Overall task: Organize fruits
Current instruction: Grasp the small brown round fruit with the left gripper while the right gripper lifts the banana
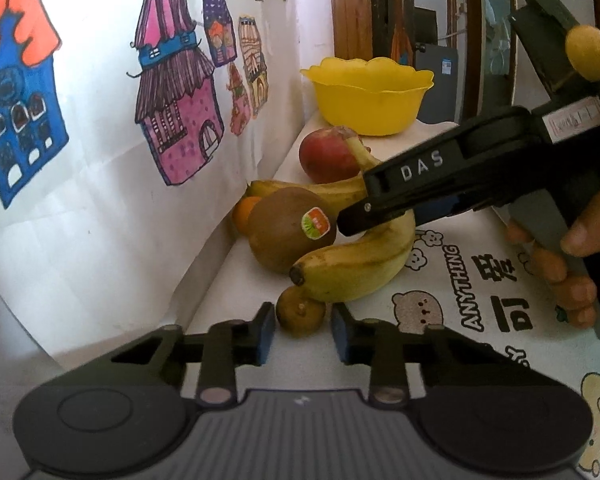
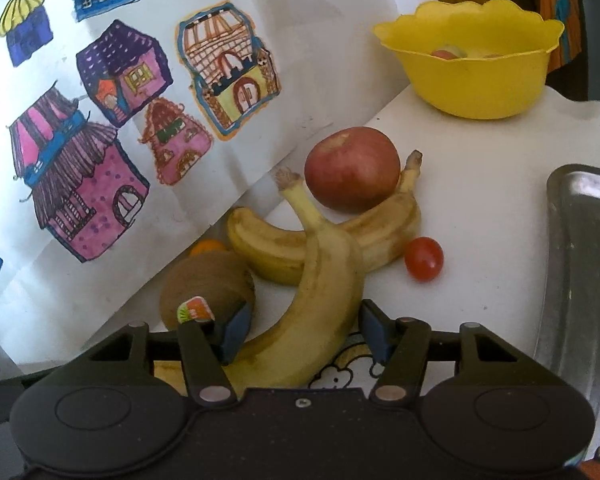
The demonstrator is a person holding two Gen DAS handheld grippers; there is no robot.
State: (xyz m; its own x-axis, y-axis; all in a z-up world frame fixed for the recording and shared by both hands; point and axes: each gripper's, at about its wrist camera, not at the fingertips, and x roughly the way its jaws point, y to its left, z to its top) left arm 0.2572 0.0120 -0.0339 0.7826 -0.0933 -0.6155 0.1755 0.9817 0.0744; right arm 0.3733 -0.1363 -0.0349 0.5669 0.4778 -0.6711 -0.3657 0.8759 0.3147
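Observation:
Fruit lies in a heap by the wall. My right gripper (image 2: 302, 330) is open with its jaws around the near banana (image 2: 324, 272), and shows from the side in the left wrist view (image 1: 352, 220). A kiwi with a sticker (image 2: 208, 280) lies by its left finger. Behind are a second banana (image 2: 380, 228), a red apple (image 2: 352, 168), a cherry tomato (image 2: 423, 259) and an orange (image 2: 208, 246). My left gripper (image 1: 303, 330) is open around a small brown-green fruit (image 1: 300, 312). The yellow bowl (image 2: 472, 80) stands at the back with some fruit inside.
A paper with drawn houses (image 1: 176, 120) leans on the wall at left. A metal tray (image 2: 580, 264) lies at right. The table has a printed cloth (image 1: 480, 292). A dark doorway is behind the bowl.

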